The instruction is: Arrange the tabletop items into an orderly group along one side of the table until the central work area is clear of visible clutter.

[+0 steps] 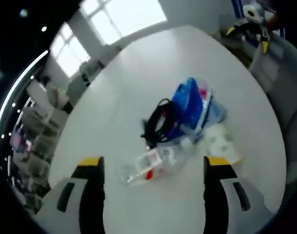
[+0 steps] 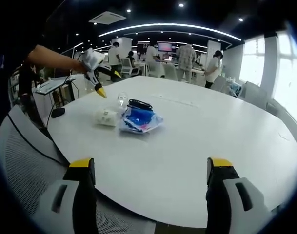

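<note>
A small heap lies on the white table (image 1: 138, 73). In it are a black coiled cable (image 1: 160, 122), a blue plastic bag (image 1: 194, 105), a clear packet with red print (image 1: 150, 165) and a pale packet (image 1: 221, 144). My left gripper (image 1: 153, 162) hovers open above the clear packet, touching nothing. From the right gripper view the heap sits mid-table: blue bag (image 2: 138, 119), cable (image 2: 138, 104), pale packet (image 2: 107, 117). There the left gripper (image 2: 109, 84) hangs just left of it. My right gripper (image 2: 150, 163) is open and empty at the near table edge, far from the heap.
A grey mesh chair (image 2: 26, 156) stands at the table's near left edge. Another chair (image 1: 285, 83) sits by the right gripper (image 1: 248, 38). Several people stand at desks (image 2: 187, 56) behind the table. Bright windows (image 1: 119, 17) line one wall.
</note>
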Available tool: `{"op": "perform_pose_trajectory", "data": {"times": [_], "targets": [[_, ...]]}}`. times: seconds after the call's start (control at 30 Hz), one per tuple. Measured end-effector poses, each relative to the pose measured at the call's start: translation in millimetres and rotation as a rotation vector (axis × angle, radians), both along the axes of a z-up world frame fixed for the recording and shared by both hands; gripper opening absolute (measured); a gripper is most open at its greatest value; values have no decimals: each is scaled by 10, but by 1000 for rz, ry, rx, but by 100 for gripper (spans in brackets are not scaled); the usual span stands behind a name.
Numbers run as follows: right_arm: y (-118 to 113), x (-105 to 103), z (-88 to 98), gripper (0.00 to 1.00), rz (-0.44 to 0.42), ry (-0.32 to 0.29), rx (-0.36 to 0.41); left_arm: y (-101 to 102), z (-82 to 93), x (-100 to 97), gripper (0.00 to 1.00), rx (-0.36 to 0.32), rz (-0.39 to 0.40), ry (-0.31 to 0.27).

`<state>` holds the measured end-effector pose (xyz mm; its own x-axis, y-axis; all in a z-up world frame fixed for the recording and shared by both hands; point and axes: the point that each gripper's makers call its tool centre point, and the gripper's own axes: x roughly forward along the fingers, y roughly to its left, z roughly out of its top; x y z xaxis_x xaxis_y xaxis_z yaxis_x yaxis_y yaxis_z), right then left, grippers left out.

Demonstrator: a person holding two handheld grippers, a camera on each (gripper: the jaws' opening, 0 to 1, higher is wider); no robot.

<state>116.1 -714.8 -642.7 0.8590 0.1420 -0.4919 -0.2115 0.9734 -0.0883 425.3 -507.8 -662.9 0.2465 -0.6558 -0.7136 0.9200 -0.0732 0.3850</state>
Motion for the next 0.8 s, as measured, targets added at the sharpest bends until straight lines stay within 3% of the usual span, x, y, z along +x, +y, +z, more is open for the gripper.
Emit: {"op": "perform_pose_trajectory", "data": {"times": [0.23, 0.43, 0.6, 0.73, 0.8], "targets": [[-1, 1, -14, 94, -1, 6, -5, -53, -111, 65, 77, 69, -63, -15], [-9, 4, -10, 93, -9, 4, -5, -46, -259, 22, 74, 175, -146, -41], [-16, 6, -9, 92, -12, 4, -8, -23, -394, 8, 72, 286, -264, -101], [-21, 5, -9, 92, -12, 4, -9, -33, -468, 5, 71, 327, -295, -109], [-22, 3, -8, 92, -12, 4, -9, -36, -504, 38, 71, 368, -344, -152]]}}
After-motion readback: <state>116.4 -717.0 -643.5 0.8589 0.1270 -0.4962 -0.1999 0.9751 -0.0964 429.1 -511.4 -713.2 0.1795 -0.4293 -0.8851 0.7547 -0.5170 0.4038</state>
